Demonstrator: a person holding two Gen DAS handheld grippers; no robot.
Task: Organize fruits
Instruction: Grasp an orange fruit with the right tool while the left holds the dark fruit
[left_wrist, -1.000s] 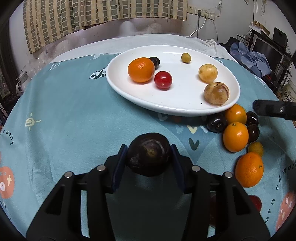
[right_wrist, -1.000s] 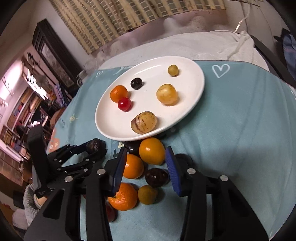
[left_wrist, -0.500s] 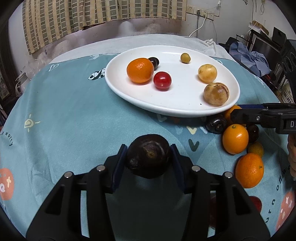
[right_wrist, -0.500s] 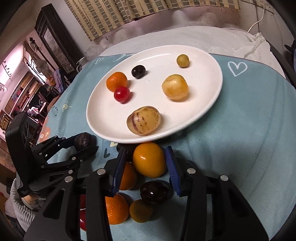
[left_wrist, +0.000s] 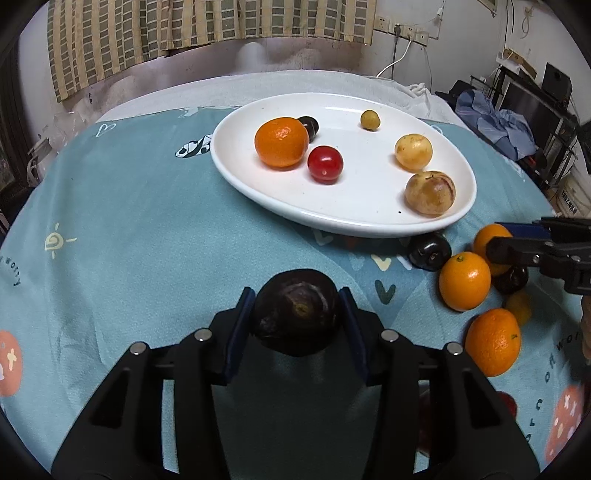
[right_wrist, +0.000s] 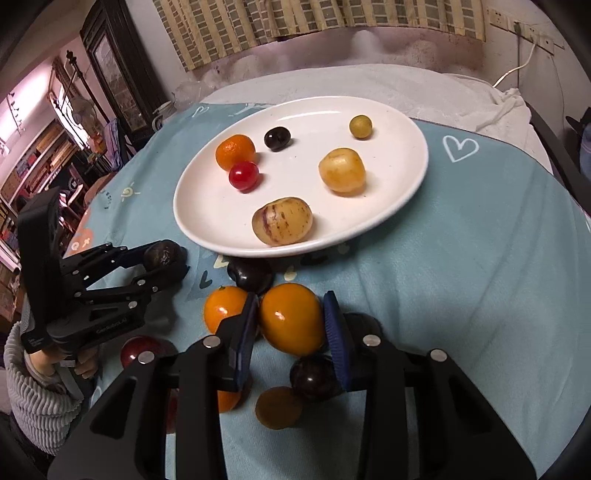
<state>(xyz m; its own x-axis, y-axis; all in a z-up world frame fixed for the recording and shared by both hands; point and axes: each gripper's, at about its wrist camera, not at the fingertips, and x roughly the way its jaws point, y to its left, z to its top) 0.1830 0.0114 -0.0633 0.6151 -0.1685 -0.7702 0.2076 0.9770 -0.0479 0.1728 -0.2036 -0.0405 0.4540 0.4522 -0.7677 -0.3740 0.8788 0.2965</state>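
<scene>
Teal-clothed table (left_wrist: 155, 221) under white plate (left_wrist: 280, 206)

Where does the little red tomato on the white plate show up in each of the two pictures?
Left wrist view: the red tomato sits near the plate's middle, right of the big orange.
Right wrist view: the red tomato lies on the plate's left side, just below that orange.
Shared landmark: the white plate.

left wrist: low, close over teal tablecloth (left_wrist: 129, 221), faces white plate (left_wrist: 258, 192) | right wrist: nearer plate (right_wrist: 406, 192), angled from its right | shared: plate, both fruit groups, each other's gripper
</scene>
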